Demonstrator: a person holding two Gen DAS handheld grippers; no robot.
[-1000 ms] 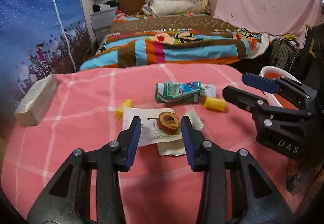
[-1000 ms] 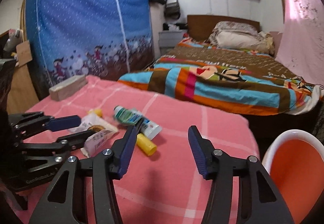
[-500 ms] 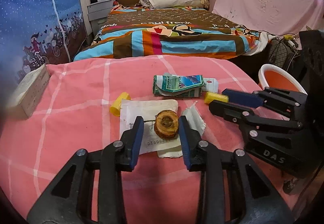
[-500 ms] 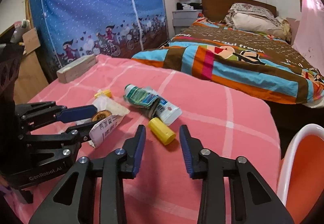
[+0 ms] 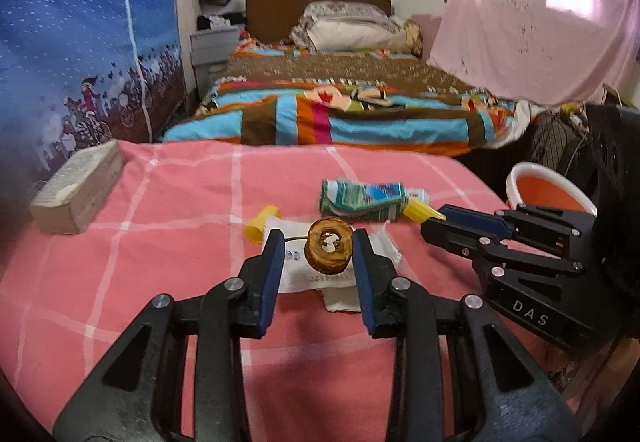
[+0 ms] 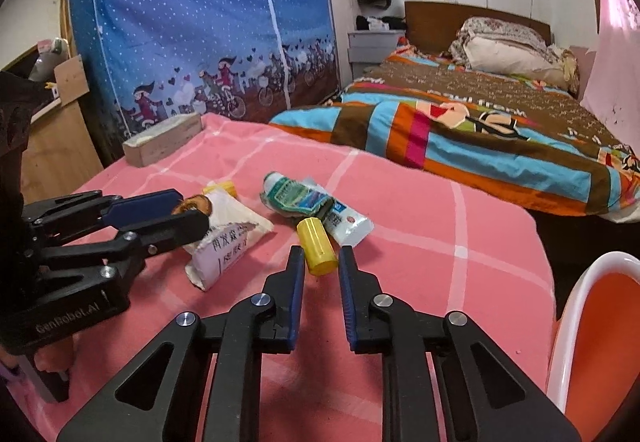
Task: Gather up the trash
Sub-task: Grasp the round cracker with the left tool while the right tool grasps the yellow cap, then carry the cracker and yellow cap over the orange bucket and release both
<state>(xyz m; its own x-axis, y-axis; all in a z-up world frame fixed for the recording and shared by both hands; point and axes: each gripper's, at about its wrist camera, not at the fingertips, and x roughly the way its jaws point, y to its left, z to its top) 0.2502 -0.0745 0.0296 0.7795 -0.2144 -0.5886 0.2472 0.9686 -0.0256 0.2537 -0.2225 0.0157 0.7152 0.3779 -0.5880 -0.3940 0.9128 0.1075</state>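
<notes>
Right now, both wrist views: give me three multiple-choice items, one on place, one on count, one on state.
1. Where does the crushed toothpaste tube lie?
A. on the pink checked cloth
B. in the orange bin
C. on the striped bed

2. How many yellow caps show on the cloth?
A. one
B. two
C. four

3. What sits between the left gripper pads?
A. a paper packet
B. nothing
C. the brown dried fruit core

Answers:
1 A: the tube rests on the cloth, beside the white paper packet.
2 B: the yellow cap near the right gripper is one; the other lies left of the packet.
3 C: in the left wrist view the core is pinched between the blue pads, above the packet.
</notes>
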